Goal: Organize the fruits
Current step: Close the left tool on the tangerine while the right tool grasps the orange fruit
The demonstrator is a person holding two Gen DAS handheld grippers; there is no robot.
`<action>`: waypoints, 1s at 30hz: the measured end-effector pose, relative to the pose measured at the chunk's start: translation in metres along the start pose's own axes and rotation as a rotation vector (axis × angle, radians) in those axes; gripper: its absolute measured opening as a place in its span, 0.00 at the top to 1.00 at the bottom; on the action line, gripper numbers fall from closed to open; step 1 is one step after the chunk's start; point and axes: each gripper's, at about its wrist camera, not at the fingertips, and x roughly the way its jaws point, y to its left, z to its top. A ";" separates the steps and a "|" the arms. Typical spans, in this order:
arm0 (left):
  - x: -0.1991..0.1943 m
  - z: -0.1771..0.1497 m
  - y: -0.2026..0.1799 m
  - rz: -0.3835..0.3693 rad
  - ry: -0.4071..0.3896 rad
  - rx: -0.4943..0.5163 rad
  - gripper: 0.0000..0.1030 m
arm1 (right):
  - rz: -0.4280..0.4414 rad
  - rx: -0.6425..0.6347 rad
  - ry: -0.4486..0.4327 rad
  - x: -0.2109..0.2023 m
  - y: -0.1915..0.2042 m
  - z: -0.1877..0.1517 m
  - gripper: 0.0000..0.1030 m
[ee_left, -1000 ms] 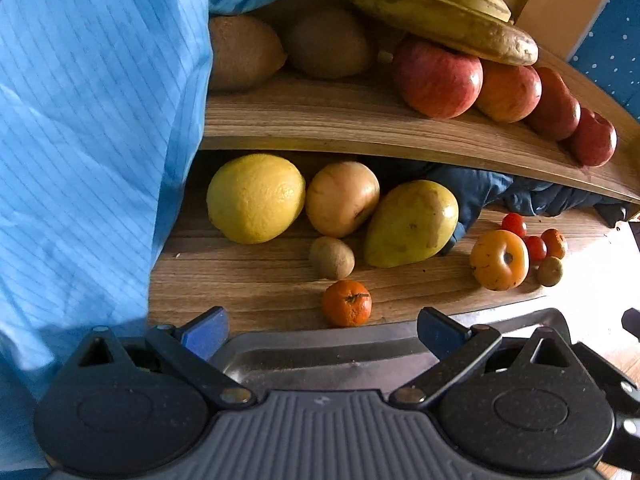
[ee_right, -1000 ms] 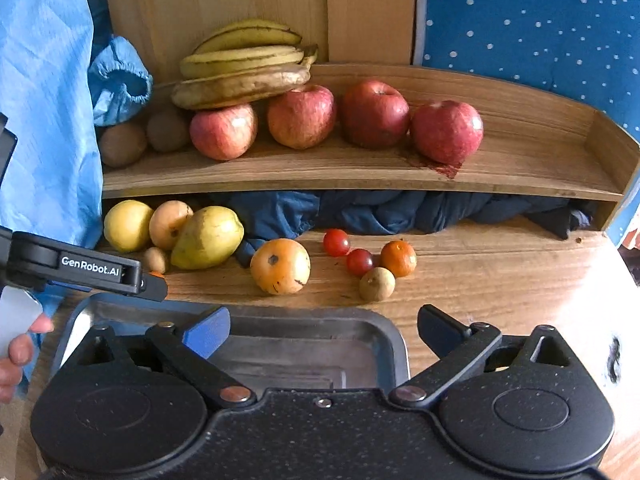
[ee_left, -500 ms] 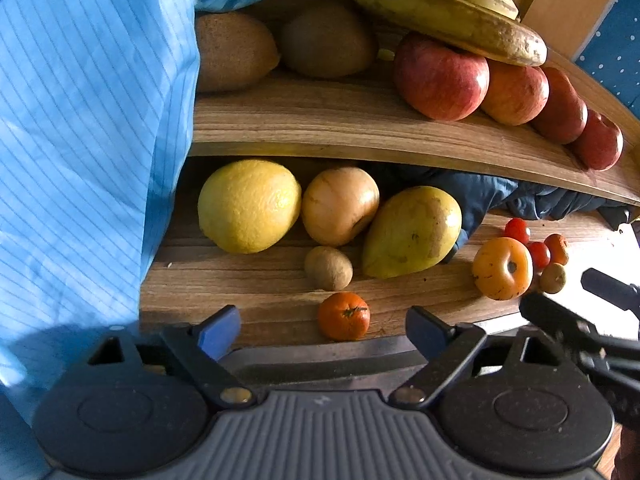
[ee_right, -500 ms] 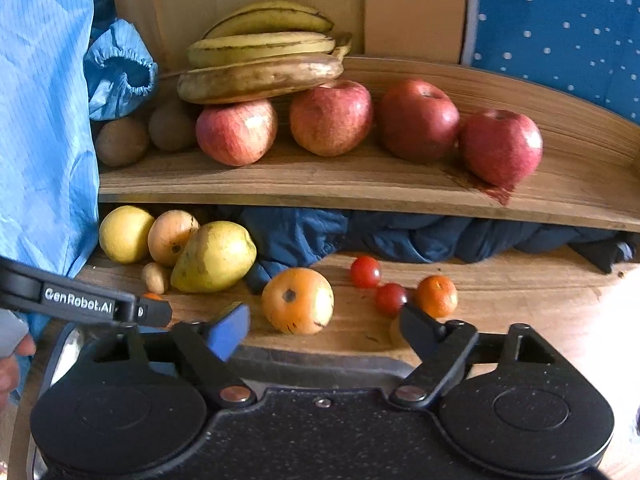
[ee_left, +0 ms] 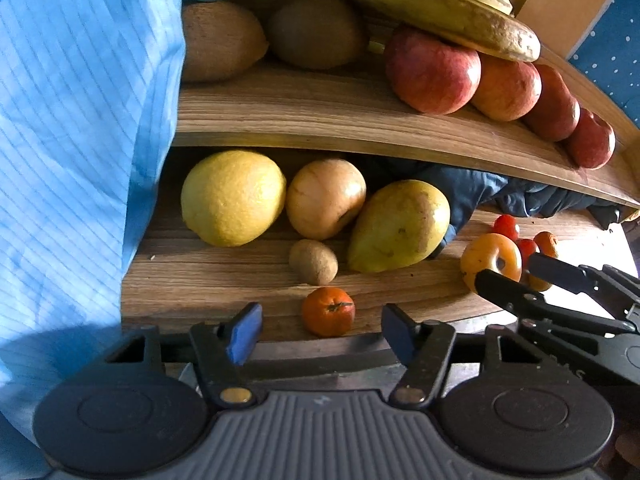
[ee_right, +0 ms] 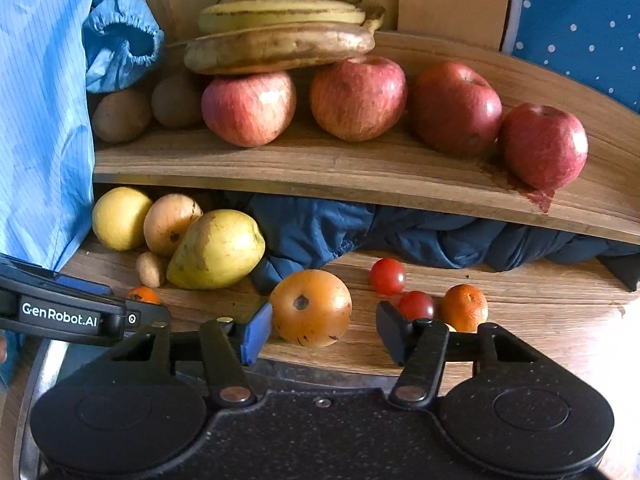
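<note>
Below the shelf (ee_right: 360, 168), both grippers stood released: left gripper (ee_left: 322, 330) before the small mandarin (ee_left: 328, 311), right gripper (ee_right: 320, 330) before the persimmon (ee_right: 311, 307).

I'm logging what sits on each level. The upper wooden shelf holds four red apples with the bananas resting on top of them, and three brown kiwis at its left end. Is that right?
Not quite: the right wrist view shows two brown kiwis at the left end of the upper wooden shelf, not three. The rest holds: four red apples there, with the yellow bananas resting on top of them.
</note>
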 end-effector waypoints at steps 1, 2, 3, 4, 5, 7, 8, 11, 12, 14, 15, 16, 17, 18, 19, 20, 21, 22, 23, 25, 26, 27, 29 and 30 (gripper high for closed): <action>0.002 0.001 -0.002 0.000 0.001 0.002 0.37 | 0.003 0.000 0.002 0.001 0.000 0.000 0.41; 0.003 0.001 -0.003 -0.002 0.002 0.003 0.40 | 0.006 -0.001 0.002 0.002 0.000 0.000 0.41; 0.003 0.001 -0.002 -0.006 0.003 0.003 0.44 | 0.009 -0.004 0.003 0.003 0.001 0.001 0.41; 0.003 0.001 -0.003 -0.010 0.004 0.004 0.46 | 0.013 -0.006 0.005 0.004 0.002 0.001 0.41; 0.004 0.001 -0.004 -0.014 0.004 0.004 0.48 | 0.017 -0.009 0.008 0.006 0.003 0.001 0.41; 0.005 0.001 -0.005 -0.020 0.004 0.004 0.50 | 0.023 -0.012 0.012 0.008 0.005 0.001 0.41; 0.005 0.002 -0.005 -0.024 0.004 0.005 0.52 | 0.024 -0.014 0.015 0.009 0.006 0.001 0.41; 0.007 0.002 -0.006 -0.032 0.005 0.004 0.59 | 0.026 -0.014 0.021 0.012 0.008 0.001 0.44; 0.007 0.002 -0.006 -0.031 0.005 0.005 0.61 | 0.025 -0.013 0.024 0.013 0.008 0.001 0.46; 0.008 0.003 -0.006 -0.034 0.005 0.004 0.64 | 0.024 -0.009 0.030 0.014 0.007 0.001 0.47; 0.009 0.003 -0.005 -0.036 0.006 0.004 0.67 | 0.023 -0.005 0.033 0.016 0.006 0.001 0.48; 0.008 0.003 -0.005 -0.040 0.006 0.003 0.69 | 0.024 0.000 0.036 0.016 0.005 0.001 0.49; 0.008 0.003 -0.004 -0.044 0.007 0.004 0.69 | 0.025 0.004 0.038 0.017 0.004 0.001 0.50; 0.007 0.003 -0.004 -0.046 0.007 0.005 0.69 | 0.026 0.007 0.038 0.018 0.004 0.002 0.51; 0.008 0.003 -0.004 -0.048 0.007 0.006 0.69 | 0.026 0.010 0.036 0.018 0.003 0.002 0.51; 0.008 0.003 -0.004 -0.049 0.007 0.007 0.70 | 0.027 0.014 0.035 0.019 0.002 0.002 0.51; 0.008 0.003 -0.004 -0.050 0.006 0.007 0.70 | 0.027 0.016 0.034 0.019 0.002 0.002 0.51; 0.007 0.003 -0.004 -0.051 0.004 0.008 0.70 | 0.028 0.018 0.032 0.019 0.002 0.002 0.51; 0.006 0.003 -0.004 -0.052 0.002 0.009 0.70 | 0.029 0.021 0.031 0.019 0.002 0.001 0.51; 0.005 0.003 -0.004 -0.054 -0.003 0.012 0.70 | 0.030 0.028 0.025 0.017 0.000 0.001 0.52; 0.004 0.003 -0.004 -0.056 -0.005 0.013 0.70 | 0.031 0.031 0.021 0.016 0.000 0.000 0.52; 0.003 0.003 -0.004 -0.057 -0.007 0.014 0.70 | 0.032 0.034 0.016 0.014 0.000 0.000 0.52; 0.002 0.004 -0.005 -0.060 -0.011 0.018 0.70 | 0.034 0.040 0.006 0.011 -0.001 -0.001 0.52; 0.001 0.003 -0.006 -0.061 -0.013 0.020 0.70 | 0.035 0.042 0.001 0.009 -0.001 -0.001 0.52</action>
